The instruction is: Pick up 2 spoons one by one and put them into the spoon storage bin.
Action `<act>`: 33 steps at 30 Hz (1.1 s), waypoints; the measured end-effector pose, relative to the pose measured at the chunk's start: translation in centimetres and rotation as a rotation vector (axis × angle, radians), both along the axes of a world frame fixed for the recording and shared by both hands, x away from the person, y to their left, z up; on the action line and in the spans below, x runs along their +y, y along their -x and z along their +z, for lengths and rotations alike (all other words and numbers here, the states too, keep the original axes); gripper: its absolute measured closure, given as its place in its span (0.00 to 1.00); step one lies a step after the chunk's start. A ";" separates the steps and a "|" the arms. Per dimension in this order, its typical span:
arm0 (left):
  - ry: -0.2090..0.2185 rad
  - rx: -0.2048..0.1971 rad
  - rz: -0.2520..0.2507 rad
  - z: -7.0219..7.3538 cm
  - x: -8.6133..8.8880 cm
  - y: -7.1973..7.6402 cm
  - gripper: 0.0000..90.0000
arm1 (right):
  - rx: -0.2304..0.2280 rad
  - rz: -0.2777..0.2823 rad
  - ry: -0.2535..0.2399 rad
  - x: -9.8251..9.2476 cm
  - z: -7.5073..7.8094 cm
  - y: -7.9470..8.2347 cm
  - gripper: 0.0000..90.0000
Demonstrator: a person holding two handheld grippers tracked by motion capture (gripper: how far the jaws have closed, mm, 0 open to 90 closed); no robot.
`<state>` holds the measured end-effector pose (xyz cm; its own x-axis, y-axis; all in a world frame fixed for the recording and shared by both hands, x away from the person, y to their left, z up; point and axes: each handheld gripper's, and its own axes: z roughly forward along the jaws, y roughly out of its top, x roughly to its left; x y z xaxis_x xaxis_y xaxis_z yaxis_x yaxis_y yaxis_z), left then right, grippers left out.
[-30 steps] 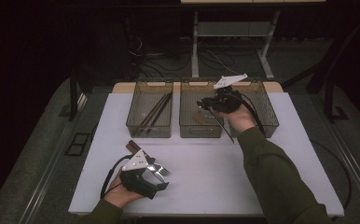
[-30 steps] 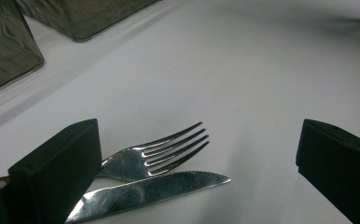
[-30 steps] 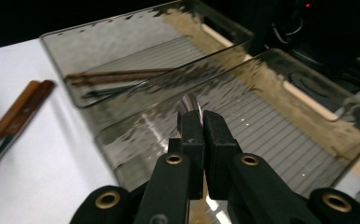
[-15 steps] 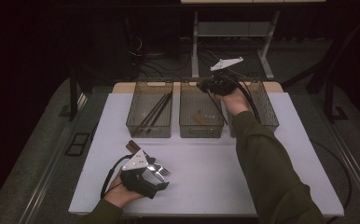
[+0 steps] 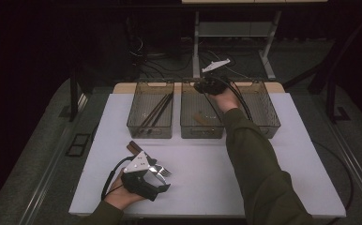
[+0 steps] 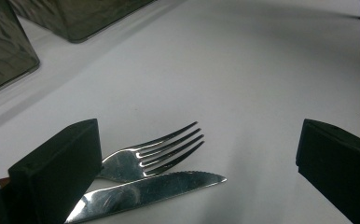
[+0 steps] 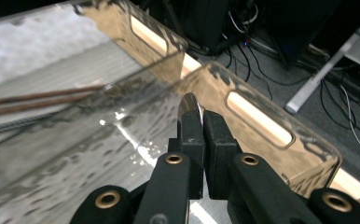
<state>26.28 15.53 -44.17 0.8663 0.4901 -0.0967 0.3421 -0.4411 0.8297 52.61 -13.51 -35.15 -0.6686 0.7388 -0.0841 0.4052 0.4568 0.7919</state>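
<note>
Sorting cutlery into bins
My right gripper [image 7: 201, 122] pinches a thin, slick spoon [image 7: 190, 102] over the middle bin [image 5: 187, 127]; left gripper [image 5: 159, 180] spread wide over fork [image 6: 157, 151] and knife [image 6: 150, 190].

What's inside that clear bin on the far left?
The left bin holds several long, thin, dark brown sticks, possibly chopsticks, lying lengthwise and leaning toward its right wall. How many there are, and anything beneath them, can't be made out through the tinted plastic.

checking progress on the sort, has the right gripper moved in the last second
Yes. In the high view the right gripper has gone toward the far side of the table and a little left, from over the right bin to the far rim of the middle bin.
</note>
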 end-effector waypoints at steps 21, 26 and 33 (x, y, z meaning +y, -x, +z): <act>-0.003 -0.001 0.004 0.0 0.1 0.0 0.00 | 0.138 0.003 -0.053 -1.5 -1.4 1.2 0.46; -0.004 -0.002 0.007 0.0 0.0 0.0 0.00 | 0.156 0.016 -0.133 -2.9 -0.6 2.8 0.34; -0.003 -0.005 0.012 0.0 0.0 -0.1 0.00 | 0.131 0.064 -0.124 -3.7 0.4 5.6 0.23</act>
<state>26.33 15.53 -44.19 0.8608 0.5007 -0.0910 0.3432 -0.4391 0.8303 46.96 -17.25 -34.74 -0.7141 0.6934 0.0961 0.4815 0.3870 0.7864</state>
